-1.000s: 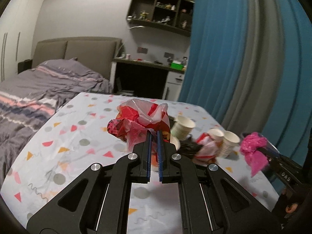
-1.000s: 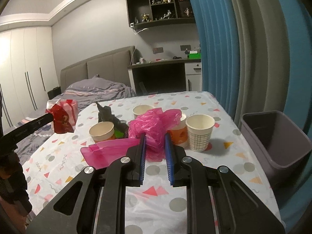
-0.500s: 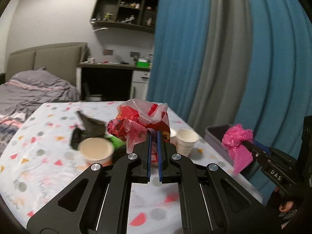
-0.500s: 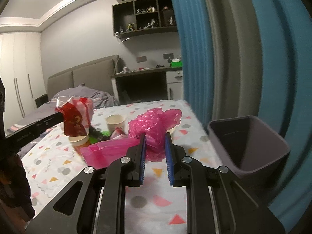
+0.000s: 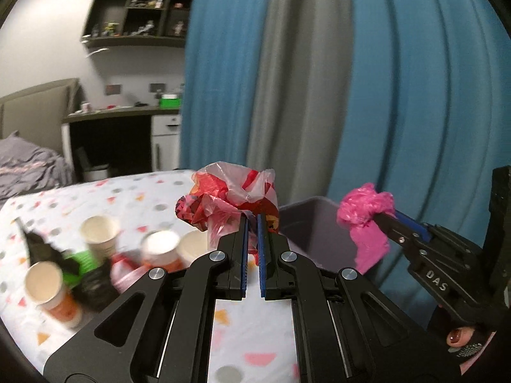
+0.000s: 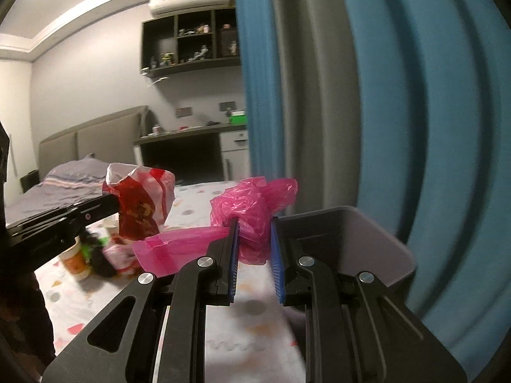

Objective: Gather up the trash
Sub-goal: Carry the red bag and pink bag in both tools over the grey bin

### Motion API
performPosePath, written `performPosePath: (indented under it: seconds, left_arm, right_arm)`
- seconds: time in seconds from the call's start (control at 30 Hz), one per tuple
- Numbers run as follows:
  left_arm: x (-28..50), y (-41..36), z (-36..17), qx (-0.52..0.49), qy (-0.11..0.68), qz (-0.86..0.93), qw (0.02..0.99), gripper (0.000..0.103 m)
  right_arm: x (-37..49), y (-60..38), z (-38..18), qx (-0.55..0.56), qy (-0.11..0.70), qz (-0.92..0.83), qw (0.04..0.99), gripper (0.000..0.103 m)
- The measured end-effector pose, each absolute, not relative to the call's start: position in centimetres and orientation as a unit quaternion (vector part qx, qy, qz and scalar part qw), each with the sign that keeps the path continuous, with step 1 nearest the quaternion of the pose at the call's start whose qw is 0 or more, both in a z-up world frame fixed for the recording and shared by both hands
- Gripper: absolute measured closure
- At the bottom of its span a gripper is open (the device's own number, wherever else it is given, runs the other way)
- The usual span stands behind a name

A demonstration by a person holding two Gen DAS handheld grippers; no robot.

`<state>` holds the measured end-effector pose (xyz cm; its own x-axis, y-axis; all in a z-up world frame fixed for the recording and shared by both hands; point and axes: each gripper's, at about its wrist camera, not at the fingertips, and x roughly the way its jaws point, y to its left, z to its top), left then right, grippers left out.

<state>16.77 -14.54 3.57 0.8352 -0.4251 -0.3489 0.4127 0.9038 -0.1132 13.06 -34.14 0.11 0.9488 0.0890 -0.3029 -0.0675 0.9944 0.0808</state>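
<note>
Left wrist view: our left gripper has its jaws nearly closed, pinching a red bag held above the bench. Our right gripper has its jaws slightly apart, clamped on a pink bag held just before the bin. Cups and other litter lie blurred on the bench.
</note>
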Motion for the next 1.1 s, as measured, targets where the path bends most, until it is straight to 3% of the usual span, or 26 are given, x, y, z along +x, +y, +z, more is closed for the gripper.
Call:
performPosePath:
  seconds: [0.47,1.1]
  left_arm:
    - [22.2,-24.1,2.2,-0.001,0.211,-0.305,0.929,0.098]
    - [27.9,-28.4,-1.8,-0.012,0.278,-0.340,0.899,0.098]
  right_arm:
    - [16.4,-41.2,-1.1,0.065,0.159,-0.057,0.983,0.084]
    - [19.5,-41.8,-2.5,0.065,0.180,-0.074,0.979,0.083]
